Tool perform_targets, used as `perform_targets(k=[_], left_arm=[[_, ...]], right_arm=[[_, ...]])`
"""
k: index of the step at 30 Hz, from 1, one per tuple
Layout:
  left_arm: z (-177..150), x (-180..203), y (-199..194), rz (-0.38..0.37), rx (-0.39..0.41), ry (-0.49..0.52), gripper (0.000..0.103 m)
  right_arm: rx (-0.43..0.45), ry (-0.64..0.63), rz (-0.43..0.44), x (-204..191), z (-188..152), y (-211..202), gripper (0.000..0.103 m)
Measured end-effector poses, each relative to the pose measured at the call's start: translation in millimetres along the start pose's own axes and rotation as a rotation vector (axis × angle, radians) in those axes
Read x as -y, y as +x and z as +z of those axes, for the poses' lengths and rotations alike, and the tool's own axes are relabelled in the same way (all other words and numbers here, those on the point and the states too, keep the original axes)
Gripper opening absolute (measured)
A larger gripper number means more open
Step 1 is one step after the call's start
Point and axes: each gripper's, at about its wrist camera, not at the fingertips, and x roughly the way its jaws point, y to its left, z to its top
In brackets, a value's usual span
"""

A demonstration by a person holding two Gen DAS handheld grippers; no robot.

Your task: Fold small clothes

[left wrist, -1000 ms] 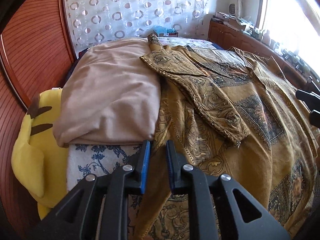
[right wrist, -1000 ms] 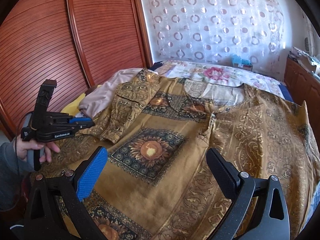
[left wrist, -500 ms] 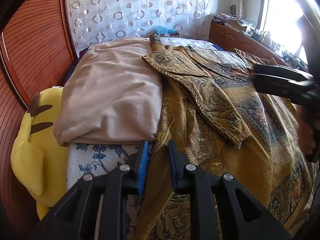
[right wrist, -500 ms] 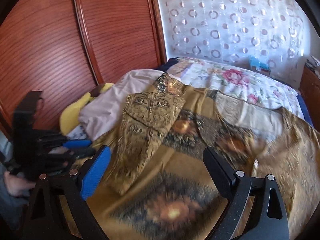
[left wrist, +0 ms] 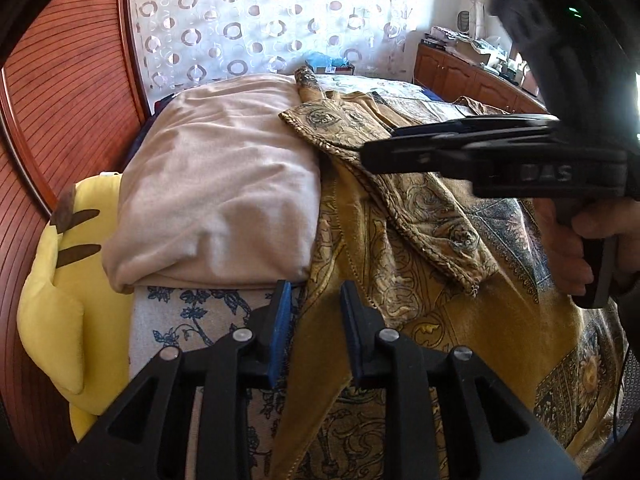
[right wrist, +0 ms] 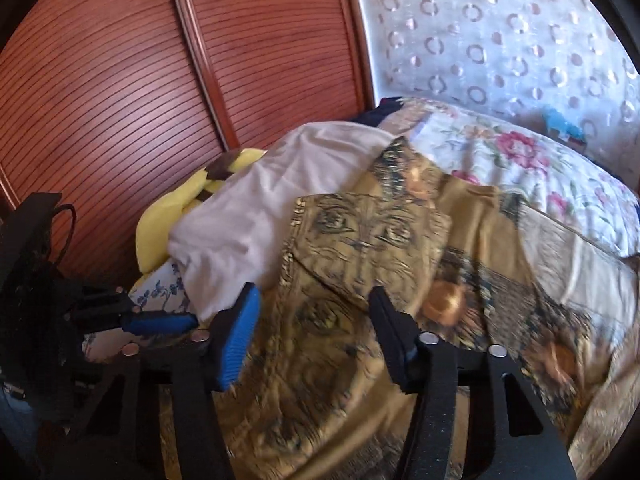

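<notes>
Floral pillow (right wrist: 520, 168) right view only, window (left wrist: 636, 92) left

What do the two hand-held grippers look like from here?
Both are matte black plastic with triangular cut-outs and silver screw heads. The left hand-held gripper and right hand-held gripper each carry blue ribbed pads on the fingers. The right one's body bears pale lettering, too blurred to read.

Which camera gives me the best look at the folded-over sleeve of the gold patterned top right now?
The left wrist view. There the sleeve lies sharp from shoulder to cuff across the gold top, though the right gripper crosses its upper part. The right wrist view shows the sleeve closer, but motion-blurred, its lower end behind the gripper.
</notes>
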Motion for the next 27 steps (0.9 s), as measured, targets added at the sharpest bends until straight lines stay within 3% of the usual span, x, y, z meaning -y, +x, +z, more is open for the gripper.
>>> perform_targets(k=[3, 5, 6, 7, 13, 17, 18, 20, 21, 22, 27], left_arm=[[-2.3, -0.2, -2.8, -0.001, -0.003, -0.014, 0.023], [-4.1, -5.1, -5.9, 0.018, 0.000, -0.042, 0.023], [-4.6, -6.5, -8.2, 0.016, 0.012, -0.054, 0.023], [-5.1, -8.0, -11.6, 0.008, 0.027, -0.062, 0.023], [-1.0, -4.4, -35.1, -0.005, 0.129, -0.075, 0.023], [7.3, 1.4, -37.8, -0.026, 0.139, -0.069, 0.023], [9.9, 0.6, -37.9, -0.030, 0.138, -0.067, 0.023], [20.2, 3.2, -30.3, -0.042, 0.119, -0.053, 0.023], [25.2, 4.8, -25.9, -0.050, 0.110, -0.046, 0.023], [31.9, 6.9, -19.5, -0.062, 0.095, -0.037, 0.023], [59.2, 13.4, 10.4, -0.064, 0.029, -0.013, 0.023]], right_arm=[[-0.045, -0.030, -0.021, -6.1, 3.1, 14.0, 0.049], [-0.070, -0.053, -0.054, -7.1, 0.5, 18.8, 0.036], [-0.069, -0.060, -0.072, -6.5, -1.8, 18.4, 0.018], [-0.064, -0.063, -0.090, -5.4, -4.0, 17.3, 0.008], [0.009, 0.001, -0.177, 20.9, -15.9, -17.0, 0.004], [0.034, 0.106, -0.235, 46.4, -26.5, -48.5, 0.004], [0.032, 0.128, -0.224, 52.2, -29.7, -55.9, 0.006], [0.021, 0.148, -0.252, 60.9, -36.6, -66.8, 0.029], [0.025, 0.150, -0.261, 65.1, -40.4, -73.0, 0.051], [0.036, 0.153, -0.256, 70.4, -45.3, -80.1, 0.057], [0.006, 0.146, -0.317, 88.7, -64.2, -90.1, 0.058]])
